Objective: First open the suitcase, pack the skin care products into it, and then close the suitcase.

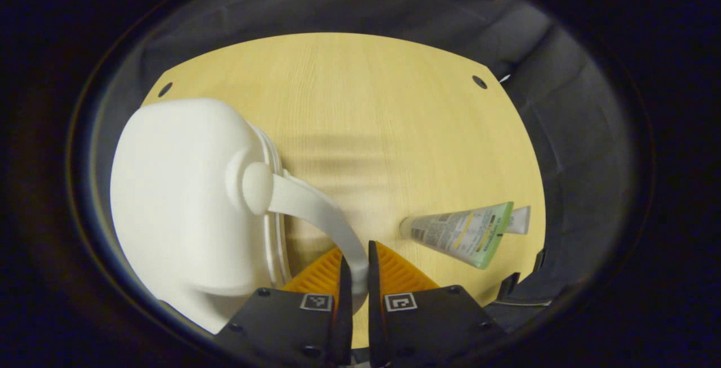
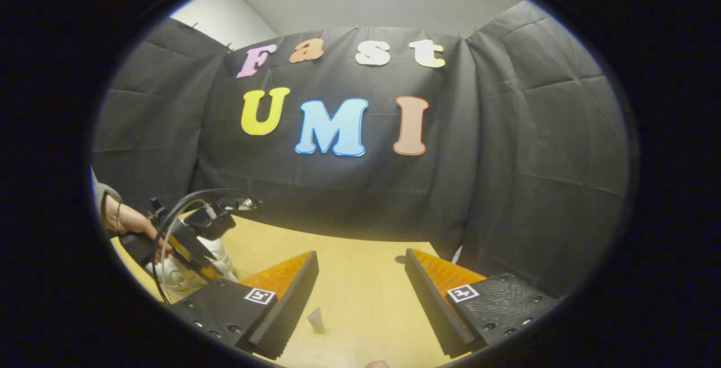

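left gripper (image 1: 356,278) clamped on the suitcase handle, tubes off to its right

in the left gripper view the jaws were closed on the white handle (image 1: 315,210) of the small white suitcase (image 1: 186,199), which sat shut on the worktop (image 1: 372,109) ahead and to the left of the jaws; the handle arced back from the case's near side into the grip. the skin care tube (image 1: 459,234) lay flat just to the right of the jaws, its long axis running across the view, with a smaller tube (image 1: 519,220) touching or just beside its far end. the right gripper (image 2: 360,295) hung well apart with its jaws wide open and empty, a small tube (image 2: 316,319) on the worktop between and below them, so it looked the nearer for picking up products once the case was opened
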A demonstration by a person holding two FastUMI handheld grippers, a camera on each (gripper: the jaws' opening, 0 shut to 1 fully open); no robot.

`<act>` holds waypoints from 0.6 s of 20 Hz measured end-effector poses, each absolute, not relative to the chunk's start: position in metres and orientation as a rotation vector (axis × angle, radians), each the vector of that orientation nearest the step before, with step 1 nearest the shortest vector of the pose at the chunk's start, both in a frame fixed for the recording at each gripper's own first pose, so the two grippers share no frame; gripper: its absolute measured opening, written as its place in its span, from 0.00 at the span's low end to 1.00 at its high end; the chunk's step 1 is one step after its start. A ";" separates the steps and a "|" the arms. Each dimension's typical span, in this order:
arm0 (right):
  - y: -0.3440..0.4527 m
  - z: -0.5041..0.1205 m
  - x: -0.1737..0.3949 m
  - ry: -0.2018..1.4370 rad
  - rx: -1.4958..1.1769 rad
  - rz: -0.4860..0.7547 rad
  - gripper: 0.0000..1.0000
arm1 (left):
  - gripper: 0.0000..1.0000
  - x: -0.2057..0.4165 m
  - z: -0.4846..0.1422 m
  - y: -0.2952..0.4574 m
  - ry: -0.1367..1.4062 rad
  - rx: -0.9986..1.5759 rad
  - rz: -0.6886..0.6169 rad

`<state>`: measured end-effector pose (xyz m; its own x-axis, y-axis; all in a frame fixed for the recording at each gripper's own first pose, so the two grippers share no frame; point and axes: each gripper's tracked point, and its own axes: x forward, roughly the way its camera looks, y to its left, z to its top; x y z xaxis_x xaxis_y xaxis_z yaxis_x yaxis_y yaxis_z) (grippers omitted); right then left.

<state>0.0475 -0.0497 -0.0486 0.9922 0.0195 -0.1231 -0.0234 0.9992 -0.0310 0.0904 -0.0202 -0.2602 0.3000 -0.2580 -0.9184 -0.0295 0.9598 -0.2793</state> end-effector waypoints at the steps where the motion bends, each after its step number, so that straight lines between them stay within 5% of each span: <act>1: -0.050 -0.046 0.047 0.117 -0.036 0.009 0.94 | 0.19 0.094 -0.236 -0.014 1.244 -0.269 -0.166; 6: -0.038 -0.025 0.031 0.083 -0.035 -0.059 0.94 | 0.19 0.104 -0.111 0.049 1.104 -0.221 -0.205; 12: -0.001 -0.006 0.024 0.065 -0.006 -0.115 0.94 | 0.19 0.089 -0.003 0.221 0.952 -0.130 -0.108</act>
<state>0.0239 -0.0012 -0.0061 0.9913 -0.1148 -0.0644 0.1144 0.9934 -0.0095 0.0890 0.2209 -0.0028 0.5760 -0.1494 -0.8037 0.0352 0.9868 -0.1582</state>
